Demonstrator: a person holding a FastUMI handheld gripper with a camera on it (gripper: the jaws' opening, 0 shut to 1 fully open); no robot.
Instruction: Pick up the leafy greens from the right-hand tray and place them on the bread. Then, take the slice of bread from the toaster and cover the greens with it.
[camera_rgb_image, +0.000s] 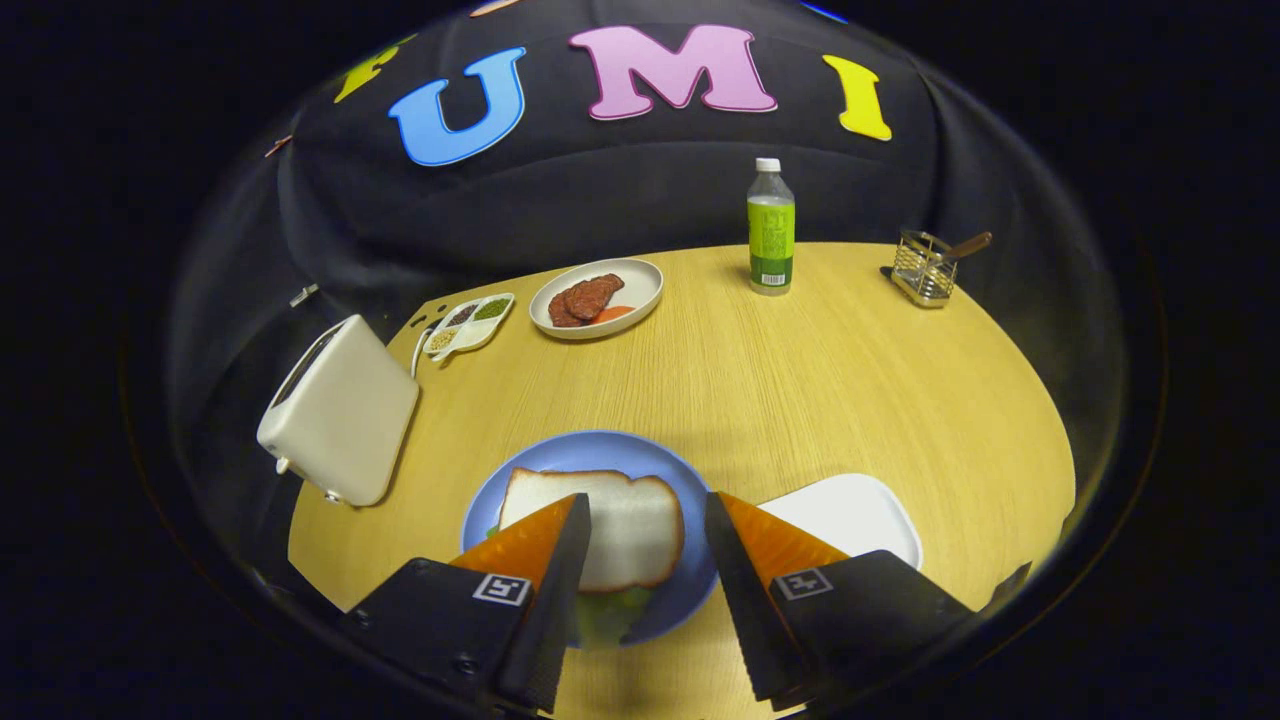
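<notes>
A blue plate (600, 455) lies on the wooden table just ahead of my fingers. On it a slice of white bread (625, 520) lies flat, covering leafy greens (610, 610) whose edges peek out under its near side. My gripper (648, 510) hovers above the plate, open, with the bread showing in the gap between the fingers and nothing held. A white toaster (340, 420) stands to the left of the plate. A white tray (850, 515) sits to the right of the plate, partly behind the right finger.
Farther back stand a white plate with brown meat slices and an orange piece (595, 297), a small divided dish of seasonings (470, 323), a green-labelled bottle (771, 230) and a wire holder with a wooden-handled tool (925, 268). The table (800, 390) has bare wood in the middle.
</notes>
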